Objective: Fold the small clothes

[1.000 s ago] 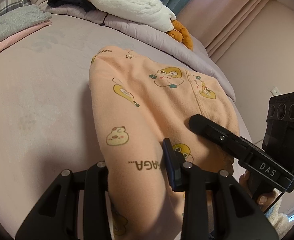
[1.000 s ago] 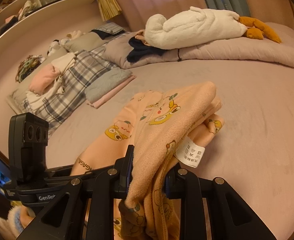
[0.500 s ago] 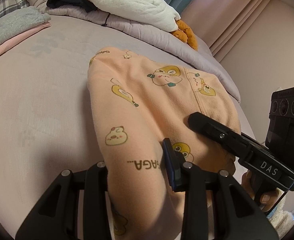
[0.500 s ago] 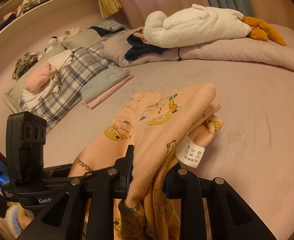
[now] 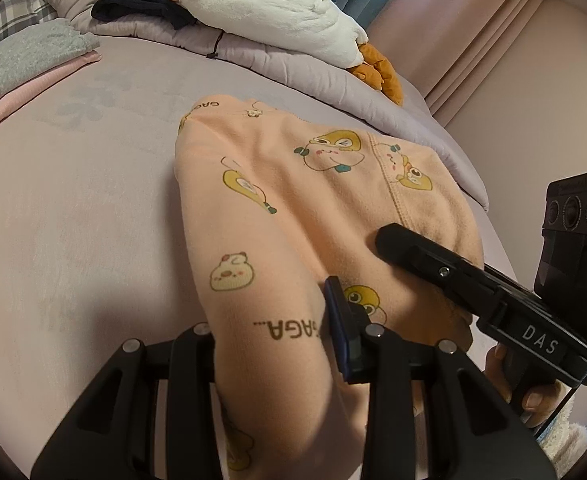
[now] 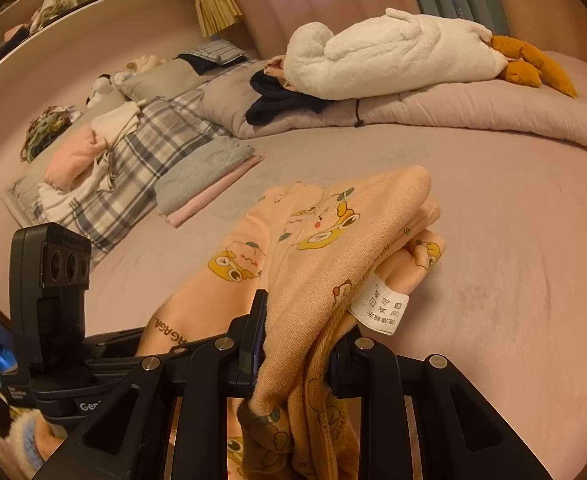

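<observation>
Peach cotton fills my left view: the small peach garment printed with yellow cartoon ducks [image 5: 293, 200] lies folded over on the mauve bedsheet [image 5: 73, 220], and my left gripper [image 5: 273, 320] is clenched on its near edge, cloth bulging up between the two black fingers. Just right of the garment, my right gripper [image 5: 389, 236] presses its black tip into the same cloth, a hand [image 5: 529, 384] wrapped round its handle. Beyond the garment lies a white plush goose with orange feet [image 5: 277, 4] on a rolled lilac quilt [image 5: 293, 64], with a dark navy piece of clothing [image 5: 141, 0] beside it. Far left of the garment sits a folded stack, grey over pink [image 5: 25, 68].

From my right wrist, the right gripper [image 6: 297, 340] is clamped on a bunched layer of the garment [image 6: 325, 240], and a white care label [image 6: 379, 308] hangs out just by the right finger. The rest of the garment rests on the bedsheet [image 6: 513, 240]. Left of the garment my left gripper [image 6: 165, 336] holds the near edge; its fingertips are hidden by cloth here. Beyond the garment are the grey-and-pink stack [image 6: 209, 176], a plaid blanket [image 6: 145, 160], the goose [image 6: 393, 52] and the quilt [image 6: 473, 108].
</observation>
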### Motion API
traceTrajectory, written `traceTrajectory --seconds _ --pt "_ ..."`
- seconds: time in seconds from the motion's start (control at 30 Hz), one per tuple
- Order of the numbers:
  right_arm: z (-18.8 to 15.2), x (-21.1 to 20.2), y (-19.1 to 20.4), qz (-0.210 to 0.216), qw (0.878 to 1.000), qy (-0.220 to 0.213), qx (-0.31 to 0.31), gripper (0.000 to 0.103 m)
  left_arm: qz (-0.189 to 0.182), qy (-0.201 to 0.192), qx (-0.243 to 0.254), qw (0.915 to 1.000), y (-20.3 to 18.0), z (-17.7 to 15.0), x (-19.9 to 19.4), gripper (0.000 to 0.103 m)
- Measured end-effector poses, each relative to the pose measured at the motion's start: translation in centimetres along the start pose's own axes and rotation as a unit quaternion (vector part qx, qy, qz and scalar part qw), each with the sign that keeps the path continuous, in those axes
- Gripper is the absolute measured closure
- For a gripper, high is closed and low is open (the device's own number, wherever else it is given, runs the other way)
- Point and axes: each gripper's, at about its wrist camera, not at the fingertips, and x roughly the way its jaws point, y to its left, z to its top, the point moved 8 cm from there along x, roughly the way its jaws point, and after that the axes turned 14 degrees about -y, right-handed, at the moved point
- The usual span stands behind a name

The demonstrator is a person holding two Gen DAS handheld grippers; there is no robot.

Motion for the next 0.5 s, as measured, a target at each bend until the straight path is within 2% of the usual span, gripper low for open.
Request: traceTrajectory --seconds 0.5 --pt "0.9 0.6 -1.3 -0.012 1.000 -0.009 -0.006 0.077 -0.004 -0.003 0.019 0.9998 -0.3 1.4 2.2 0.069"
